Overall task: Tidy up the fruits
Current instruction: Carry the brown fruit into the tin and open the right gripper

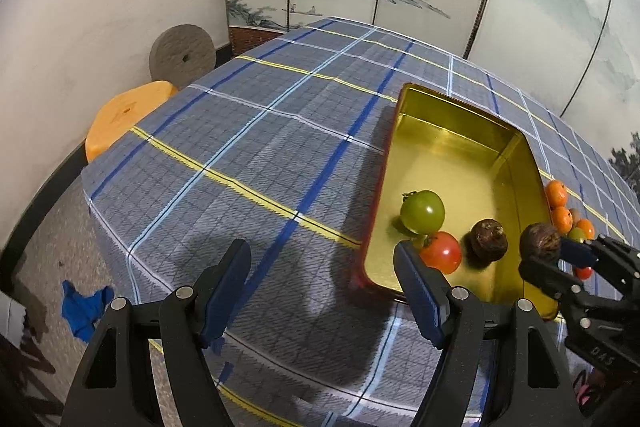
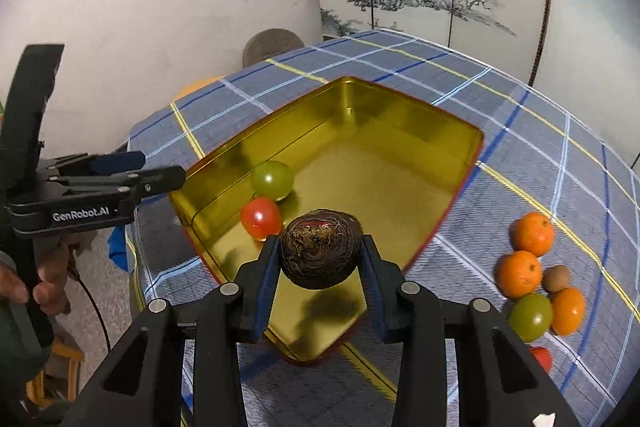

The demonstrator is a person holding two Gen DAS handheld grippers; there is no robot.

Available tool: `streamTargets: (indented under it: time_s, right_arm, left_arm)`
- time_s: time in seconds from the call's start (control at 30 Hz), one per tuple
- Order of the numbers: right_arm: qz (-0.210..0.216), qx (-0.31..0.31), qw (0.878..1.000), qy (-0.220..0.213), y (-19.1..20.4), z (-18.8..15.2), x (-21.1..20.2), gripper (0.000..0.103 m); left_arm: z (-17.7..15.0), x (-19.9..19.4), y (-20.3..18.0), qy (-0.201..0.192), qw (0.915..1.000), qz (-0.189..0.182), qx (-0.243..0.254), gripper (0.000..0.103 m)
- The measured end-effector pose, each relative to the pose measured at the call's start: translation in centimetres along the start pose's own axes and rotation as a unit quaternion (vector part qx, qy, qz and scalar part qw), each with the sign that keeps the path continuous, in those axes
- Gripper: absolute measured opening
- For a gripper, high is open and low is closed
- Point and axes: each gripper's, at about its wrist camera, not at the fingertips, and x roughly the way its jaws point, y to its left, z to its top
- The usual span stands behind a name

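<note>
A gold tin tray [image 2: 400, 163] with a red outside sits on a table with a blue checked cloth [image 1: 248, 147]. Everything here is told from that tray.

The right gripper [image 2: 320, 259] hangs over the near end of the tray. Its two fingers [image 2: 266, 275] pinch a dark brown, hairy, round fruit [image 2: 320, 253], one pad on each side. The fruit is in the air above the tray floor, and its shadow falls on the gold bottom below it. In the left wrist view the same fruit [image 1: 540, 241] shows over the near right edge of the tray.

Inside the tray, near its left wall, lies a green tomato [image 2: 272, 180]. A red tomato [image 2: 261, 217] lies just beside it, closer to the near end. The left wrist view also shows a second brown hairy fruit [image 1: 489, 240] on the tray floor, just beside the red tomato.

The left gripper [image 1: 322, 279] is off the left side of the tray, by its near corner. Its fingers [image 1: 224, 287] are spread wide apart and hold nothing. A person's hand [image 2: 36, 287] holds its handle.

On the cloth to the right of the tray lies a small heap of fruit: three oranges [image 2: 534, 233], a small brown kiwi [image 2: 557, 278], one more green tomato [image 2: 530, 317] and a bit of something red [image 2: 542, 359] at the near end.

Past the left side of the tray, beyond the table, stands an orange stool [image 1: 128, 117].
</note>
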Motion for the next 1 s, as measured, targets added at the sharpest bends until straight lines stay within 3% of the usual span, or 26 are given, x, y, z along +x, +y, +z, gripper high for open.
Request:
streamTargets:
  time_s: [1.0]
  right_arm:
    - [-0.022, -0.025, 0.999, 0.034, 0.7, -0.3, 2.2, 0.037]
  left_arm:
    - [-0.8, -0.1, 1.6, 0.007, 0.9999, 0.01, -0.009, 0.074]
